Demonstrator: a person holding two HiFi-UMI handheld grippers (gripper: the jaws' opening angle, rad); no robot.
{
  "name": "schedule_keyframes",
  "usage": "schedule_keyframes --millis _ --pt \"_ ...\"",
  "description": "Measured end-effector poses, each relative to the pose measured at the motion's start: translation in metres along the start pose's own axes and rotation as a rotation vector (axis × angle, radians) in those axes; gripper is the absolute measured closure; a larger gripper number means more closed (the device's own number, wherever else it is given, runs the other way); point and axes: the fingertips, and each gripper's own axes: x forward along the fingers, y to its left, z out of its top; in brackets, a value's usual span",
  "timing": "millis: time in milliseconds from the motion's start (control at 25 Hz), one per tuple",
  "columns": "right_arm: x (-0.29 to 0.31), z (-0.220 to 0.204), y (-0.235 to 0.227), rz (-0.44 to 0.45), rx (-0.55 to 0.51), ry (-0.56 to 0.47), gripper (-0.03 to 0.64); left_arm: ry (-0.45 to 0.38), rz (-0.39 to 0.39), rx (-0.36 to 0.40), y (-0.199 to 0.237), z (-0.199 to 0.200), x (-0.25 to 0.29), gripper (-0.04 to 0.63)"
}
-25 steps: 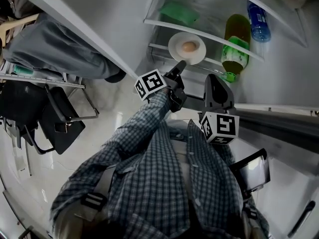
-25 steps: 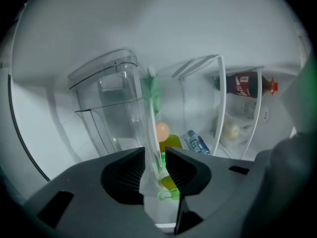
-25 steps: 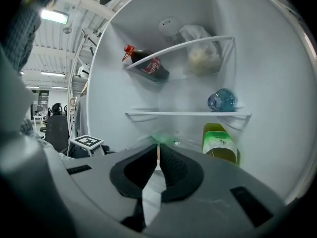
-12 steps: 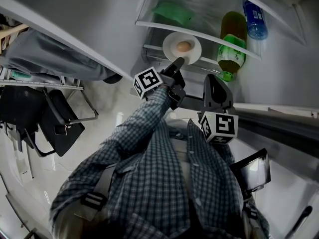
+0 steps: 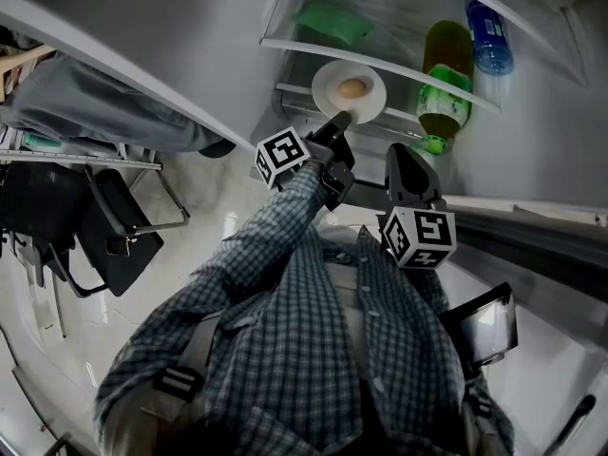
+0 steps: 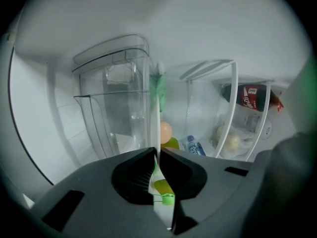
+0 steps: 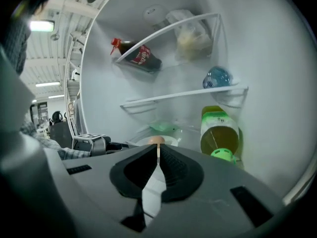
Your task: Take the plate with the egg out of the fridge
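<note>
While pinching near rim of plate (image 5: 328,82) on fridge shelf (image 5: 294,96) with just-closed left gripper (image 5: 339,122), draw out level and slowly to avoid rolling egg (image 5: 352,88); bring empty, closed right gripper (image 7: 158,150) under for support.

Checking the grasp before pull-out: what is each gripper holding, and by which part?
The left gripper, jaws just closed, pinches the plate by its near rim. The right gripper holds nothing, jaws together.

No legible text; only blurred white print on the red label of the dark bottle (image 7: 141,57)
</note>
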Motion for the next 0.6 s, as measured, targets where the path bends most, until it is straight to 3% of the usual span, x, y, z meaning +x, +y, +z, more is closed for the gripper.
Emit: schedule_keyframes --millis 240,400,600 --pt "0.009 -0.017 0.005 0.116 0.279 0.025 0.595 0.031 -0.004 0.012 0.0 -0.002 -0.007 0.557" --pt "0.018 -0.026 0.004 0.179 0.526 0.045 0.595 0.043 -0.007 0.008 0.001 -0.004 -0.013 0.557" --pt "0.026 -0.034 -0.01 0.177 0.853 0.026 0.595 0.067 -0.009 0.017 0.001 -0.007 -0.023 0.565"
